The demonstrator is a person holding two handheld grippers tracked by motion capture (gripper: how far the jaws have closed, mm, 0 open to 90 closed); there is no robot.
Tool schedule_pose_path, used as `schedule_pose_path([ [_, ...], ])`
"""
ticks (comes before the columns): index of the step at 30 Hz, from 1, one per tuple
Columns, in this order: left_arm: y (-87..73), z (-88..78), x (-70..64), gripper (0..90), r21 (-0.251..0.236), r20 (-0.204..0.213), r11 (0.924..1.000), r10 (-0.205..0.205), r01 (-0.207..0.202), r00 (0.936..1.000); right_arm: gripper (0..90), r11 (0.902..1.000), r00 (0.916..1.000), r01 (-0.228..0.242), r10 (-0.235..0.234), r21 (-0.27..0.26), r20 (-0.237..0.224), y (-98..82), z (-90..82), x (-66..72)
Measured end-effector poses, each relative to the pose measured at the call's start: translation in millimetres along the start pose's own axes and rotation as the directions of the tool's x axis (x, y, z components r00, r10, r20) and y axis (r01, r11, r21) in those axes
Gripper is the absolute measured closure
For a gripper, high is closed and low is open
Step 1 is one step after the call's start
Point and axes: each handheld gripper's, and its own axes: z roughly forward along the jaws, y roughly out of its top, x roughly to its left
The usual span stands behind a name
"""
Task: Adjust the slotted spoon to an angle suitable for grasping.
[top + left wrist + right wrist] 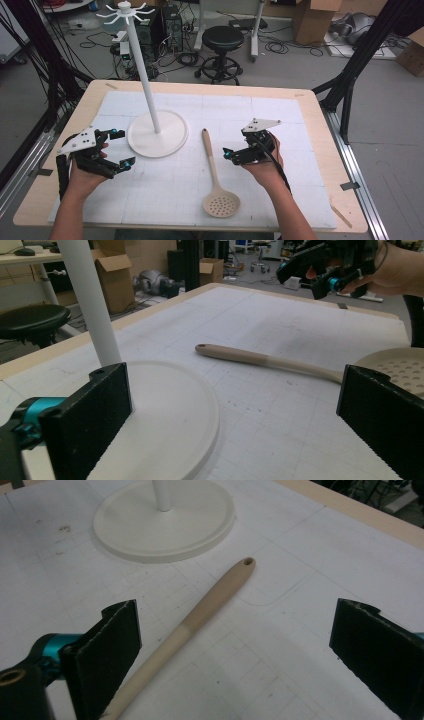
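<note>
- High view: a beige slotted spoon point(216, 175) lies flat on the white gridded mat point(280, 110), just to the right of the round base of the white hook stand point(157, 133), its handle end nearest that base and its perforated bowl pointing toward the person. The right gripper point(231, 155) hovers just right of the handle, jaws spread and holding nothing. The left gripper point(121, 148) sits left of the stand's base, jaws wide apart and empty. Behind the table stand a black stool point(223, 40) and cardboard boxes point(314, 17).
- Left gripper view: the stand's pole point(92, 300) rises between the gripper's own parted jaws and the spoon point(265, 360); the base point(170, 415) lies in front.
- Right gripper view: the spoon handle point(200, 615) runs up between the parted jaws toward the stand's base point(165, 522), untouched by either pad.
</note>
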Motion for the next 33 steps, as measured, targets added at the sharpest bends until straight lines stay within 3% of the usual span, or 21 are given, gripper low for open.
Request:
schedule_pose_path([
  [6,0.0,-1.4,0.6,1.6,0.002,-0.007,1.0000,0.000,0.000,1.0000,6.4,0.9984,0.9997,0.023,-0.023,0.053,-0.001,4.5,13.9,4.0],
  [8,0.1,-1.7,1.0,1.6,-0.004,-0.007,1.0000,-0.003,0.002,1.0000,16.2,0.9972,0.9996,0.028,-0.028,0.070,-0.004,8.4,18.9,5.1],
  [12,-0.3,-0.8,1.0,1.6,0.001,-0.008,1.0000,-0.004,0.004,1.0000,16.8,0.9955,0.9997,0.024,-0.023,0.092,-0.010,14.1,24.8,5.8],
  [18,-0.3,0.5,-0.3,1.6,0.009,-0.004,1.0000,0.001,-0.001,1.0000,16.8,0.9850,0.9997,0.023,-0.021,0.171,-0.017,21.0,44.3,9.8],
  [19,-0.3,0.4,0.3,1.6,0.008,-0.005,1.0000,0.004,-0.004,1.0000,16.8,0.9784,0.9994,0.030,-0.025,0.205,-0.026,23.0,52.4,12.4],
  [24,-0.7,0.2,1.0,1.7,0.008,-0.006,1.0000,-0.001,0.001,1.0000,16.8,0.9612,0.9989,0.042,-0.035,0.273,-0.032,26.5,69.3,17.0],
  [27,-0.8,0.8,0.5,1.7,0.012,-0.004,0.9999,0.000,0.000,1.0000,16.9,0.9455,0.9997,0.017,-0.009,0.325,-0.024,23.3,79.6,16.5],
  [28,-0.8,0.8,0.5,1.7,0.012,-0.004,0.9999,0.000,0.000,1.0000,16.9,0.9455,0.9997,0.017,-0.009,0.325,-0.024,23.3,79.6,16.5],
  [29,-0.9,1.3,0.3,1.7,0.015,-0.003,0.9999,0.002,-0.002,1.0000,17.1,0.9268,0.9999,0.013,-0.008,0.375,-0.013,19.6,86.9,17.4],
  [30,-0.9,1.3,0.3,1.6,0.015,-0.003,0.9999,0.002,-0.002,1.0000,17.1,0.9268,0.9999,0.013,-0.008,0.375,-0.013,19.6,86.9,17.4],
  [31,-1.1,1.6,0.4,1.6,0.020,-0.003,0.9998,0.004,-0.004,1.0000,17.6,0.9036,0.9999,0.007,-0.003,0.428,-0.011,15.4,95.1,19.4],
  [33,-1.0,2.0,0.6,1.7,0.019,-0.002,0.9998,0.006,-0.006,1.0000,24.1,0.8738,0.9998,0.017,-0.009,0.486,-0.019,11.1,103.1,23.2],
])
